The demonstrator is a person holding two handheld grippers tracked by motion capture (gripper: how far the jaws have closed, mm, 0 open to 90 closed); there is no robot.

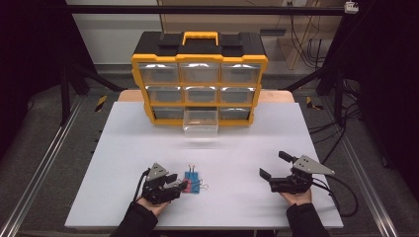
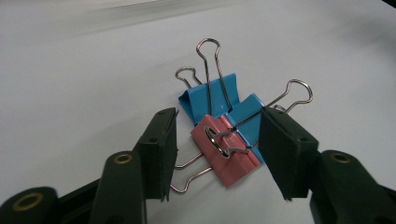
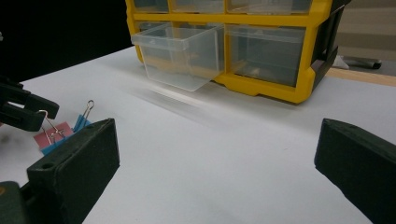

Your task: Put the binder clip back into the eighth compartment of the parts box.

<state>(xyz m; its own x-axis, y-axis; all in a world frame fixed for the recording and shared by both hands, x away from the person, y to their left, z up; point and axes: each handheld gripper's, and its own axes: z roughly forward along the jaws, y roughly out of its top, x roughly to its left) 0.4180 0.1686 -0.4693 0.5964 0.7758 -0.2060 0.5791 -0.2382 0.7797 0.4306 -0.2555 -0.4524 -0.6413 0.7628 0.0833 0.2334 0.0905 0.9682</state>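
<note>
- The left tool (image 2: 217, 149) sits low over the white counter (image 1: 247, 148), its jaws half-wide, one on each side of a small heap of binder clips.
- The pink clip (image 2: 229, 154) lies right between the two pads, nearest the tool; two blue clips (image 2: 219, 95) lie just beyond it, touching it.
- The right-hand pad (image 2: 280, 149) looks to be touching the edge of a blue clip; the left-hand pad (image 2: 161, 144) stands clear of the pink body, so nothing is gripped yet.
- The pink clip's long side runs slantwise across the gap, its wire handles pointing back toward the left-hand pad.
- The left hand (image 1: 148, 203) rests on the counter, the tool pointing sideways toward the clips.
- The right tool (image 1: 274, 174) is wide and empty, well apart from the clips, its hand resting on the counter.
- Beyond both tools stands a yellow drawer cabinet (image 1: 199, 84) with one clear drawer (image 1: 200, 124) pulled out.
- The left hand is plainly the nearer one for the pick.
</note>
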